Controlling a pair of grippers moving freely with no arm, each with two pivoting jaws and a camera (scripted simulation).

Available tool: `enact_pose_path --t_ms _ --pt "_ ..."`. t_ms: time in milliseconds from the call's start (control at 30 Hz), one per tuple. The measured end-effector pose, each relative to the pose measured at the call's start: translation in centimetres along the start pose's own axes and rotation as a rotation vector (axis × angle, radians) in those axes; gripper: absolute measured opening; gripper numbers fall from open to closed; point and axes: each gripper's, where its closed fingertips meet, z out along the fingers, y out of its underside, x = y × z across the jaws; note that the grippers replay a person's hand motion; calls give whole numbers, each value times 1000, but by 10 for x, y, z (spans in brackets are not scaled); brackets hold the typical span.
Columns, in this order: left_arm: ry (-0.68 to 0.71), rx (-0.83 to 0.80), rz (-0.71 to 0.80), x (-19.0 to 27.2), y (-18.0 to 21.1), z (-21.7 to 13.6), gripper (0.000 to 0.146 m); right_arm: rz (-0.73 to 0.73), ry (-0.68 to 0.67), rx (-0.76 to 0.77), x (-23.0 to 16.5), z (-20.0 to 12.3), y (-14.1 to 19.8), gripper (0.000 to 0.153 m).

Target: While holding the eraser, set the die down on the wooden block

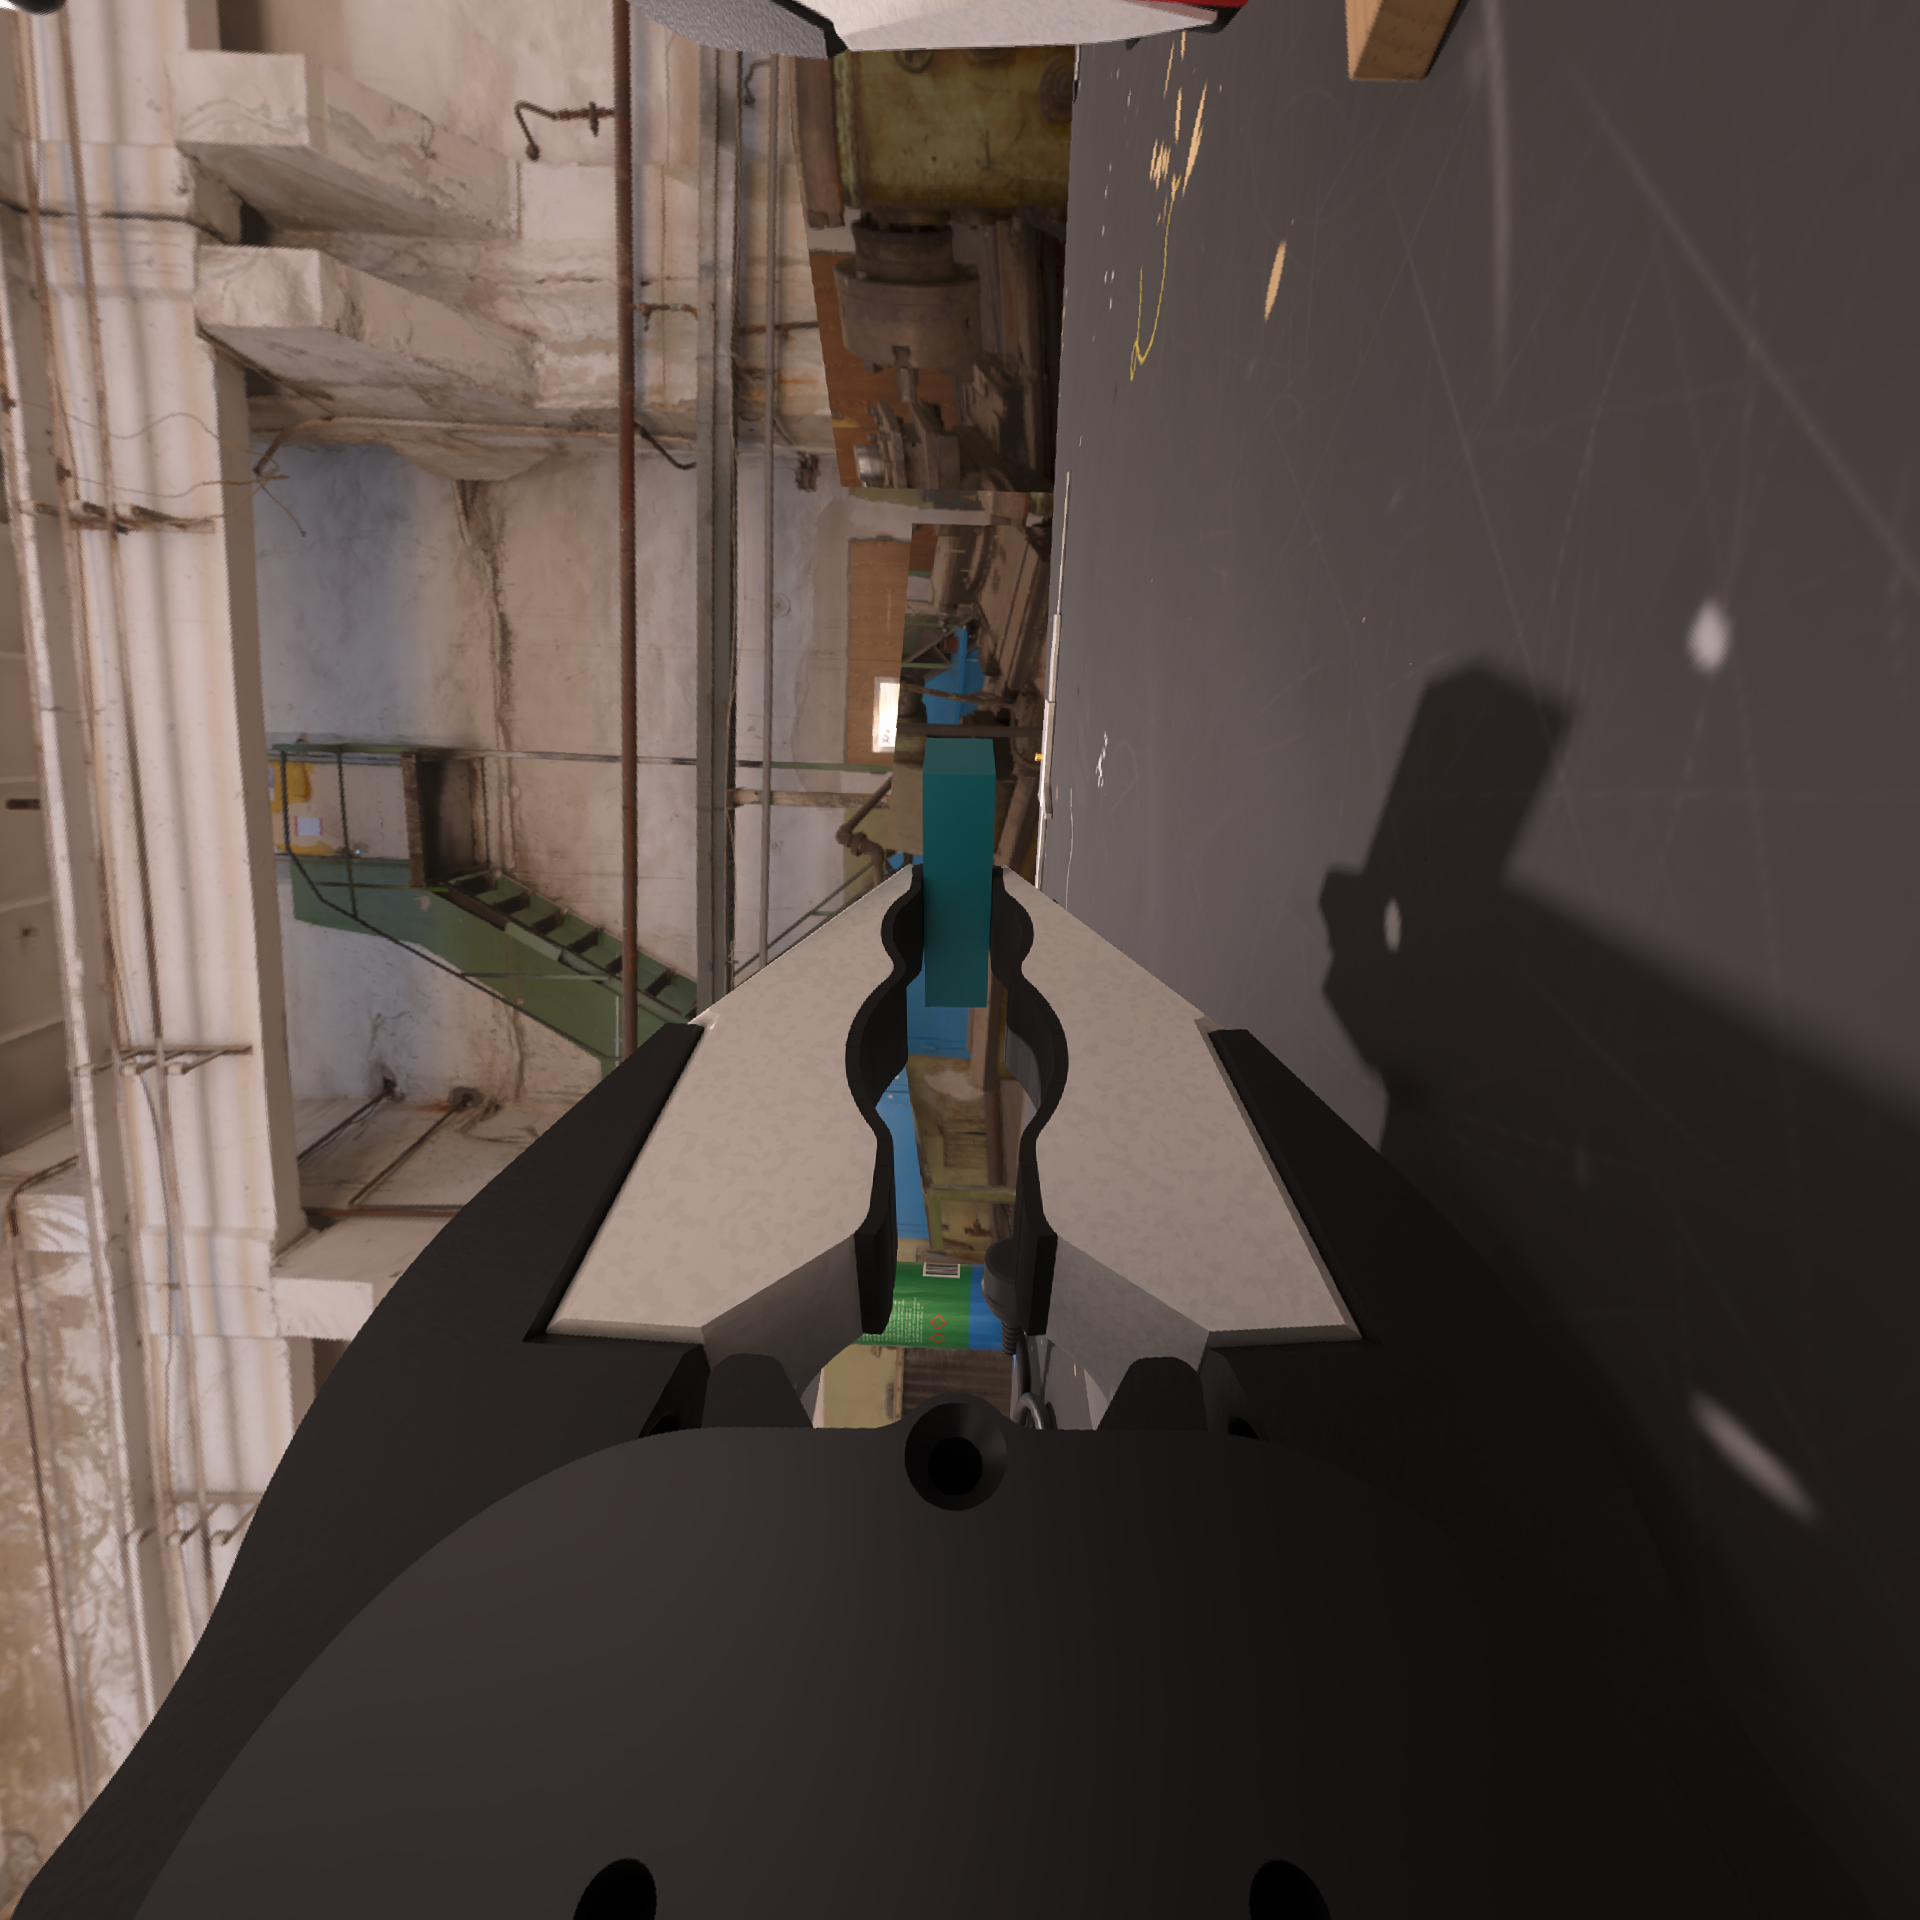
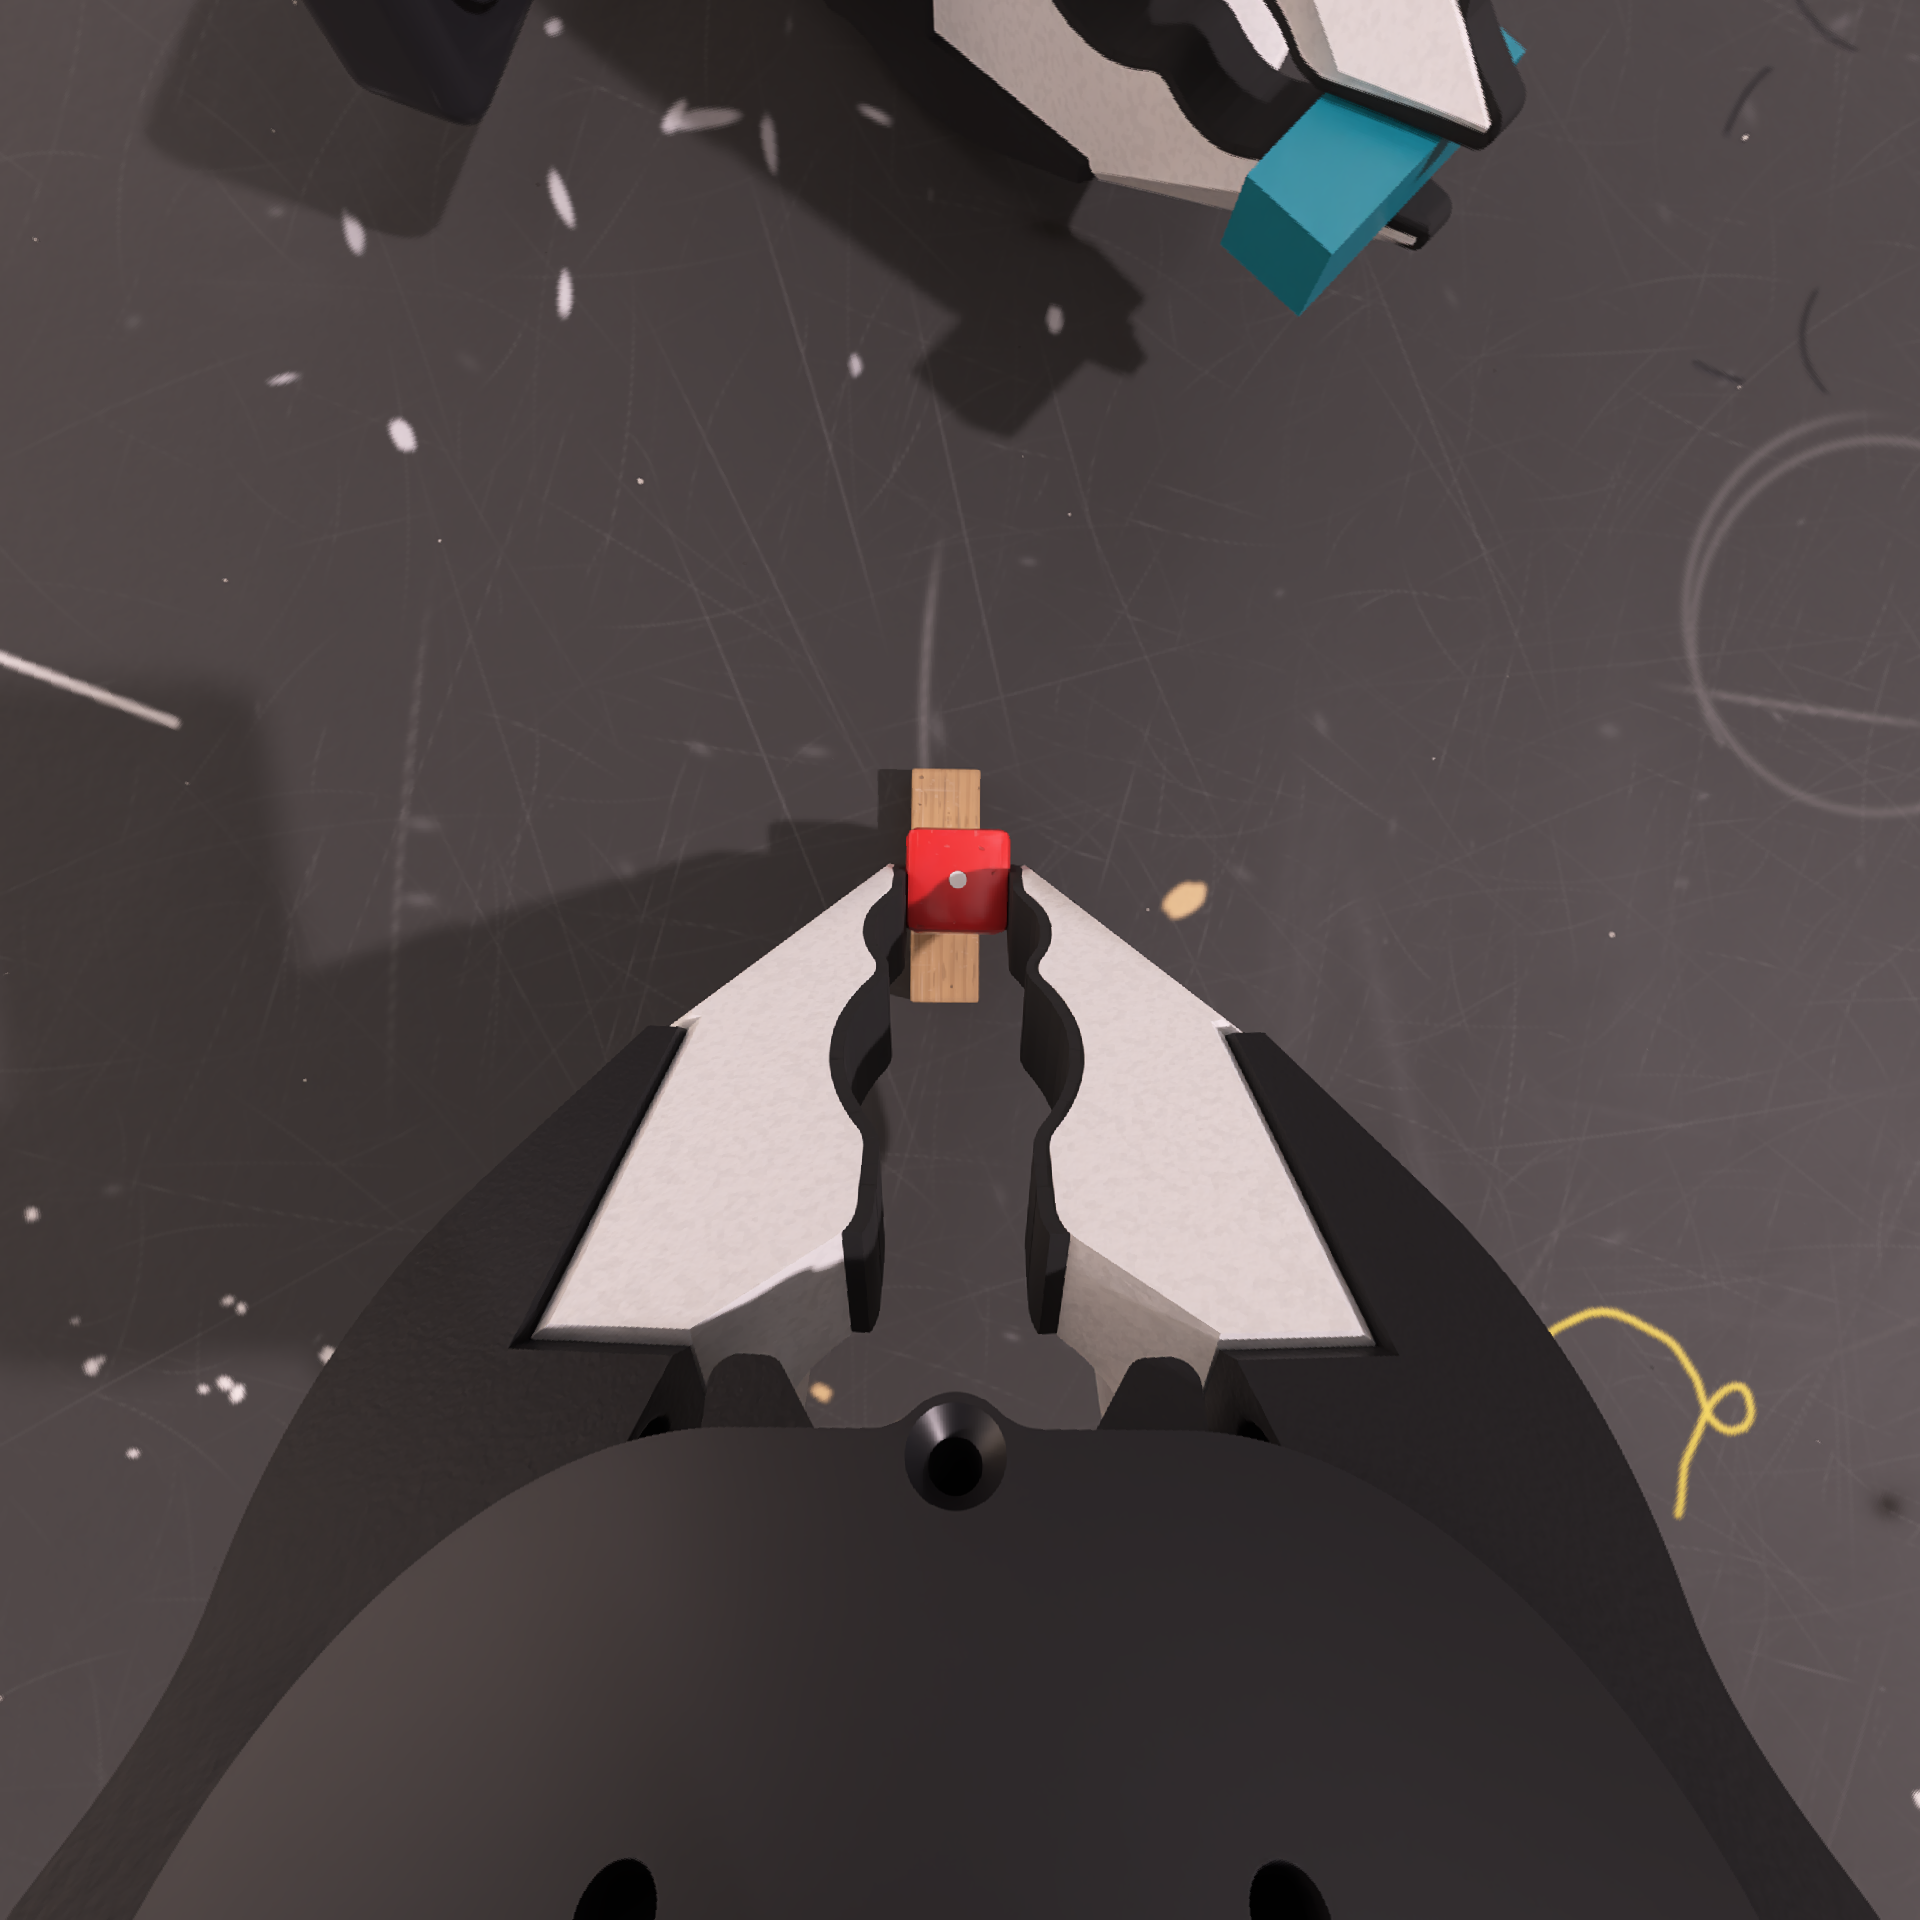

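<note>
while your right gripper (image 2: 956,883) clamps the red die (image 2: 956,879) directly over the wood block (image 2: 944,798) on the dark table (image 2: 1351,727), your left gripper (image 1: 956,883) grips the teal eraser (image 1: 956,862), held well apart.

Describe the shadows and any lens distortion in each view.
Left wrist view: a hard, dark claw shadow falls on the table, and the background's straight lines bow. Right wrist view: shadows lie under the eraser and left of the wooden block.

Open dark surface (image 2: 1351,644) all around wooden block (image 2: 944,800); only obstruction the left claw (image 2: 1455,114) with eraser (image 2: 1320,223) (well apart, far side).
</note>
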Motion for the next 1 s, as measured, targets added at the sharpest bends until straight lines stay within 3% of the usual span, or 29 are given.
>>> enact_pose_path --t_ms 167,267,367,500,600,767,1000 --pt "2 3 9 1 -1 0 11 -11 13 -45 0 6 5 18" --pt "4 4 13 1 -1 -1 11 -29 -31 -43 -7 9 6 35" --pt "3 7 15 1 -2 -1 11 -56 -32 -61 -7 -1 10 38" --pt "3 7 9 1 -2 -2 11 -41 58 -73 11 -49 25 41" --pt "4 8 13 1 -2 -2 11 40 225 -90 38 -100 53 43" --pt "3 5 10 1 -1 -2 11 280 450 -179 58 -177 122 47" --pt "6 3 3 1 0 -3 11 664 592 -307 29 -242 212 40"
